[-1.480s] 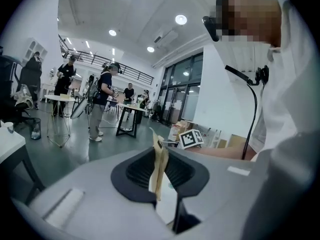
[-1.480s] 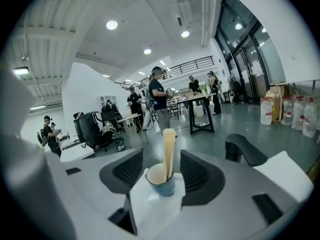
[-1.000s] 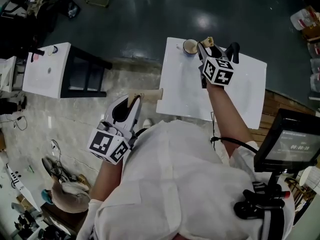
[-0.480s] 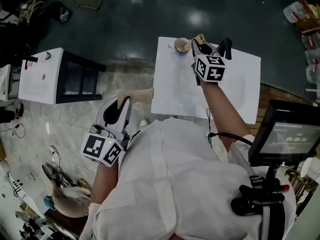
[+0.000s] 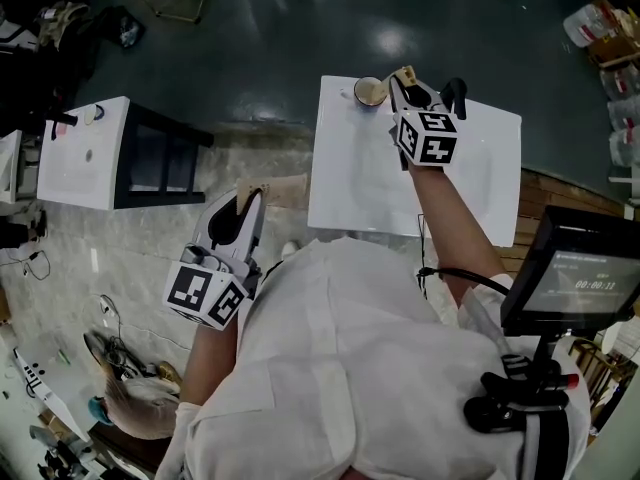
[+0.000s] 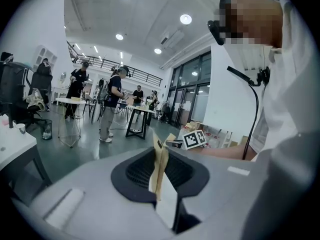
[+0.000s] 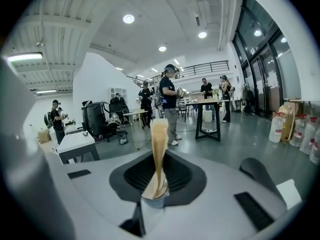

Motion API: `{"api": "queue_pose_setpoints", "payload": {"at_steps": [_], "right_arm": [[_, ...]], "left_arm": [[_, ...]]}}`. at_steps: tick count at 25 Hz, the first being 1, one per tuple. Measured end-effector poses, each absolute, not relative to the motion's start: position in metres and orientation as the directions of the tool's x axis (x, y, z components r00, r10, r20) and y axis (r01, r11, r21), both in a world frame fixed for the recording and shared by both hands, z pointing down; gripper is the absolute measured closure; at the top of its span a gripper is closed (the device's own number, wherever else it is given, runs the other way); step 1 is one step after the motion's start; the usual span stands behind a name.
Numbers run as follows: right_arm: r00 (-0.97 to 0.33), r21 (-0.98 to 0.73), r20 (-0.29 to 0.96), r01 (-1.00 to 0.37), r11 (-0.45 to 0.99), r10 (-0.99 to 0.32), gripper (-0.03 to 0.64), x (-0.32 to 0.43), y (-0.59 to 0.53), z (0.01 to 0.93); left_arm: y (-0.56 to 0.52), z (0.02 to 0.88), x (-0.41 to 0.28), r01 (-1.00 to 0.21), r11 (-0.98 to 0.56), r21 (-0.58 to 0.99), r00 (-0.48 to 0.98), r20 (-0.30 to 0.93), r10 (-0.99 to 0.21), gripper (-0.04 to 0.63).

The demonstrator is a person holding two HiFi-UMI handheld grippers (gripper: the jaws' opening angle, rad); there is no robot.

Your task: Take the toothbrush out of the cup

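Toothbrush is not showing clearly anywhere; the cup point(image 5: 370, 91) is standing at the white table's point(image 5: 350, 188) far edge. Right gripper point(image 5: 403, 75) is hovering just beside its rim, jaws having just been closing together, nothing discernible between them. Left gripper point(image 5: 285, 189) is idling, pinched empty. Extraction is looking undone. Monitor point(image 5: 575, 286) digits are proving unreadable.
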State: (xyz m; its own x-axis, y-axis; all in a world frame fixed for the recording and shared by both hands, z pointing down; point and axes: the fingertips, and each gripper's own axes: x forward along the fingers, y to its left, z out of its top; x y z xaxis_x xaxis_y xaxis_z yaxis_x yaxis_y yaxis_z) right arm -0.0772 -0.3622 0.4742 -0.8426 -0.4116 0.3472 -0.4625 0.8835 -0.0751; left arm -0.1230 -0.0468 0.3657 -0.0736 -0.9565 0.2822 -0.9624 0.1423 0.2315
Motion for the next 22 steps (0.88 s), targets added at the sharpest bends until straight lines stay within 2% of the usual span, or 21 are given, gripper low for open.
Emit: {"api": "queue_pose_setpoints", "payload": {"at_steps": [12, 22], "right_arm": [[-0.862, -0.032, 0.287, -0.445, 0.895, -0.418, 0.574, -0.059, -0.326, 0.419], [-0.857, -0.013, 0.287, -0.45, 0.893, -0.427, 0.575, -0.033, -0.26, 0.381]], "left_arm": [[-0.023, 0.363, -0.125, -0.967, 0.103, 0.233, -0.044, 0.244, -0.969, 0.543], [0.009, 0.363, -0.141, -0.969, 0.036, 0.244, 0.014, 0.204, -0.979, 0.543]]}}
